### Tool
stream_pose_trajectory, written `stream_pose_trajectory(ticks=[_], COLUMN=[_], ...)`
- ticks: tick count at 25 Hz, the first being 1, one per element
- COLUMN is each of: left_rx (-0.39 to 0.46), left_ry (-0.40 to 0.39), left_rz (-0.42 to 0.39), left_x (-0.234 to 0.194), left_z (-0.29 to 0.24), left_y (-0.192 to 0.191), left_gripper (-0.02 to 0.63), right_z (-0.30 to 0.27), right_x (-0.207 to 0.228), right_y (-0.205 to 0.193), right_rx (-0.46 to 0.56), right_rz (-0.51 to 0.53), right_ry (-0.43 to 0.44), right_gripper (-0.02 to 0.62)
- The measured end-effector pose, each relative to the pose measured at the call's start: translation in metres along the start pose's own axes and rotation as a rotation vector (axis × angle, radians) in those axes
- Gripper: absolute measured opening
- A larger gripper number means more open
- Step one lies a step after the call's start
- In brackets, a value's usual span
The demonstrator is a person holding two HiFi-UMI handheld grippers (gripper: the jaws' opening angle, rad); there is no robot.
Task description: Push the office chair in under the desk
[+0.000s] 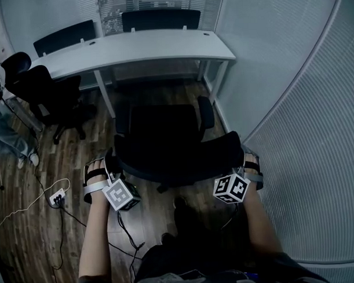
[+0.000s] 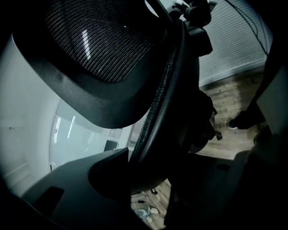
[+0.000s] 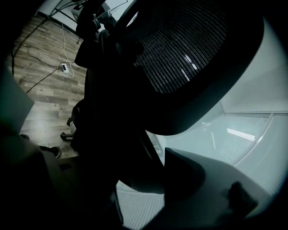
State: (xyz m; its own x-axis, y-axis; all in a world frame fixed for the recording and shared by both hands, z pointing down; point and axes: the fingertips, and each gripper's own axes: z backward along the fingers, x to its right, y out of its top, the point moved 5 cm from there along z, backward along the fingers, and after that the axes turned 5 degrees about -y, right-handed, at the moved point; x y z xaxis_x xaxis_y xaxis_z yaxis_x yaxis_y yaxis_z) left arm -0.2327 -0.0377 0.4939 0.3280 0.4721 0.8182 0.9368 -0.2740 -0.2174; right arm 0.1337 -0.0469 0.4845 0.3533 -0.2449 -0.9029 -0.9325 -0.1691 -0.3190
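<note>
Left gripper (image 1: 111, 169) is clamping its fingers (image 2: 67, 193) on the left rim of the chair (image 1: 165, 132) backrest. Right gripper (image 1: 245, 166) is clamping its fingers (image 3: 211, 188) on the right rim. Chair is standing just before the desk (image 1: 139, 47), seat not yet under it.

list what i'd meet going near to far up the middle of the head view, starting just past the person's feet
black mesh-backed office chair -> strip of brown wooden floor -> long white desk -> black chair behind the desk
</note>
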Motion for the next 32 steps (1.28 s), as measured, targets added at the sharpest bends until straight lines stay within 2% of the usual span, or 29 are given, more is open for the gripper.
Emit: stream_pose_trajectory(ticks=[5, 10, 15, 19, 25, 32], left_rx=[0.002, 0.032, 0.036, 0.007, -0.081, -0.148], left_ry=[-0.015, 0.029, -0.004, 0.002, 0.001, -0.034], left_rz=[0.013, -0.008, 0.021, 0.018, 0.016, 0.025], left_x=[-0.017, -0.017, -0.022, -0.04, -0.069, -0.101], left_z=[-0.043, -0.042, -0.06, -0.09, -0.144, -0.19], left_y=[0.026, 0.03, 0.05, 0.058, 0.053, 0.047], left_gripper=[0.232, 0.23, 0.23, 0.229, 0.224, 0.222], right_z=[-0.05, -0.061, -0.101, -0.139, -0.195, -0.247], right_x=[0.011, 0.02, 0.03, 0.041, 0.045, 0.053], right_y=[-0.005, -0.01, -0.016, -0.006, 0.02, 0.049], right_rx=[0.013, 0.028, 0.008, 0.02, 0.041, 0.065], right_rz=[0.003, 0.022, 0.037, 0.044, 0.057, 0.075], right_ry=[0.014, 0.032, 0.042, 0.042, 0.05, 0.063], right_gripper=[0.276, 0.276, 0.276, 0.275, 0.268, 0.259])
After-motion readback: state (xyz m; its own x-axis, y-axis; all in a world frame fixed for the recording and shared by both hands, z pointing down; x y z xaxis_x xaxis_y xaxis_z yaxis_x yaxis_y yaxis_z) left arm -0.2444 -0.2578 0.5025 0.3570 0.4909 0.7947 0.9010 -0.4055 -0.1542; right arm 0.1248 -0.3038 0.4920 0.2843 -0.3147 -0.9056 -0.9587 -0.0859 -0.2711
